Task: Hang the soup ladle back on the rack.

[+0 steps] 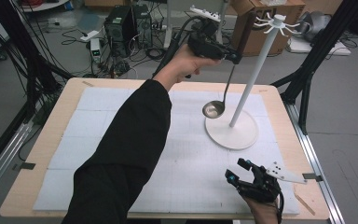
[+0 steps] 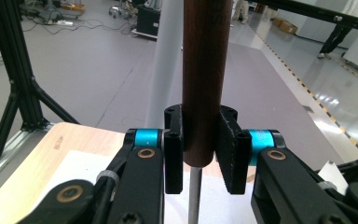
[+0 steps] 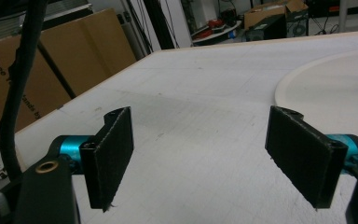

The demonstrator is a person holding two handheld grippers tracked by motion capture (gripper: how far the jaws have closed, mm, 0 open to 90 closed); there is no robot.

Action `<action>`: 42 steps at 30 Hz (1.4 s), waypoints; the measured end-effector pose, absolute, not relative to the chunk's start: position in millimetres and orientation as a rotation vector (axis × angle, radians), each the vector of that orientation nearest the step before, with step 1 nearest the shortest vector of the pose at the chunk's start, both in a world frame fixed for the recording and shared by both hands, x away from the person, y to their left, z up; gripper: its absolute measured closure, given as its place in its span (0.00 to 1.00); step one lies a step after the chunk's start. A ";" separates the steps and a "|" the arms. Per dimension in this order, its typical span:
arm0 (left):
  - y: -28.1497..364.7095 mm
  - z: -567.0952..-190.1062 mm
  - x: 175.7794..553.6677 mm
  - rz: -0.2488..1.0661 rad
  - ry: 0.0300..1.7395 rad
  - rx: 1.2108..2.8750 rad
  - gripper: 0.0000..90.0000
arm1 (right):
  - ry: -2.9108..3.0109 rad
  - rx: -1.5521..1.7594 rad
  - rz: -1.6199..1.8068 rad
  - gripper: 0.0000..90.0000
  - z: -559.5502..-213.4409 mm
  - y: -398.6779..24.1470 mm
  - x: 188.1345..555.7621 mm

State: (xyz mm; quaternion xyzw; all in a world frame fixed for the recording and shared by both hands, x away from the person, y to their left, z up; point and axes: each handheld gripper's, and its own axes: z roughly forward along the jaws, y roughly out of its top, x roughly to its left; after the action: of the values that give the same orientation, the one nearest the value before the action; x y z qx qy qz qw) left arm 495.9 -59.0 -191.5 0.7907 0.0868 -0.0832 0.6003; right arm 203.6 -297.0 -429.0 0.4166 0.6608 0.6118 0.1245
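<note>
High view: the ladle (image 1: 223, 95), with a dark wooden handle, thin metal stem and round steel bowl, is held aloft by the left gripper (image 1: 230, 56) beside the white hook stand (image 1: 244, 105); its bowl contents cannot be made out.

Left gripper view: the handle top is cut off, with the pads clamped on the wood.

Right gripper view: the right gripper (image 3: 199, 156) is seen spread wide, nothing between its textured pads, over the gridded white mat (image 3: 205, 102).

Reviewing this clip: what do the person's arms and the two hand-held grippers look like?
The left arm wears a long black sleeve. Both hand-held grippers have black bodies: the left hand-held gripper and right hand-held gripper each carry two flat black jaws with rough pads, on bright blue cylindrical mounts, with brass-coloured pivot rings on the linkage arms. A white three-cornered plate with dark holes sits on the right one, and a black cable trails from it.
</note>
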 end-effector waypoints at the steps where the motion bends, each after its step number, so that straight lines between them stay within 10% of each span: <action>1: -59.3 -191.5 495.8 -0.193 0.198 1.838 0.82 | 1.923 1.213 1.782 0.25 -429.0 -297.1 203.6; 32: -80.7 -198.3 493.2 -0.160 0.204 1.891 0.80 | 1.913 1.222 1.778 0.25 -429.1 -300.0 200.8; 42: -59.5 -203.2 482.2 -0.100 0.264 1.900 0.54 | 1.920 1.208 1.771 0.25 -428.8 -297.1 199.2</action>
State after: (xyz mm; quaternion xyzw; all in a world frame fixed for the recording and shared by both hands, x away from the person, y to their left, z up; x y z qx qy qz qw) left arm 482.2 -59.5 -203.2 0.8104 0.1127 -0.0427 0.5733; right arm 199.2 -297.1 -428.8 0.4160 0.6613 0.6102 0.1314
